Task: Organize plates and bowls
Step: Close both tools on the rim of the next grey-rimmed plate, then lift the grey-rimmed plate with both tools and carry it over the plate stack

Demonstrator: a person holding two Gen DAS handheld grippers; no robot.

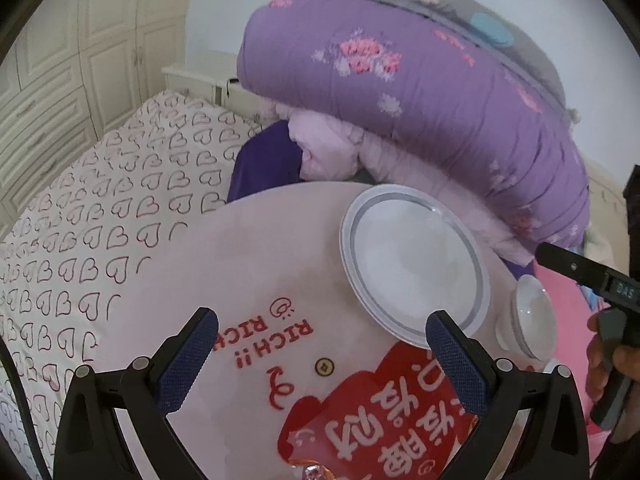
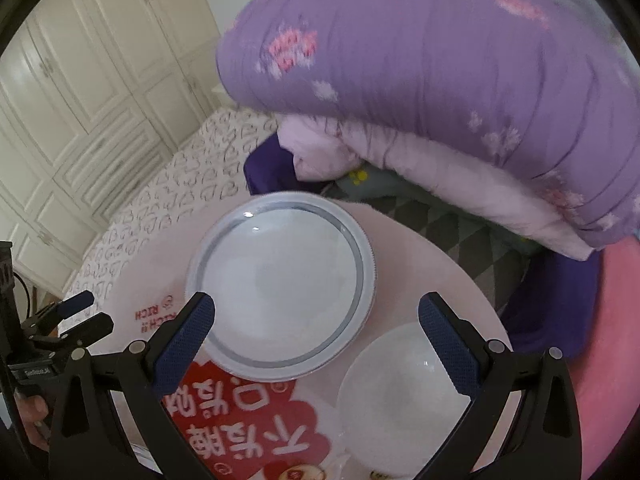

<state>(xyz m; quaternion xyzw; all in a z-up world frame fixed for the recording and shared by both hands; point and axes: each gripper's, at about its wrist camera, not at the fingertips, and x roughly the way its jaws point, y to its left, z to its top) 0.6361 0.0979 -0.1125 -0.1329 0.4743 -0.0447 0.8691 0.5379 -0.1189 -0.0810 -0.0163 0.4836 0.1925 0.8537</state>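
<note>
Both claws, left (image 1: 322, 346) and right (image 2: 316, 330), are hovering wide open and empty over the round pink surface (image 2: 404, 248); grey-ringed white plate (image 2: 280, 284) is lying beside white ceramic bowl (image 2: 400, 396).

White plate (image 2: 280, 284) with grey ring, white bowl (image 2: 396, 392), purple floral quilt (image 2: 440, 80).

Light is soft, even, daylight-like; I can't place its source. Shadows under my fingers are faint. Small glare spots sit on the plate (image 2: 280, 284) rim at its upper left, and a sheen on the bowl (image 2: 400, 388). Both fisheye views bend hard toward the edges, with black corners. The purple quilt (image 1: 420, 92) smears with blur; the wardrobe (image 2: 80, 92) doors curve and look soft.
</note>
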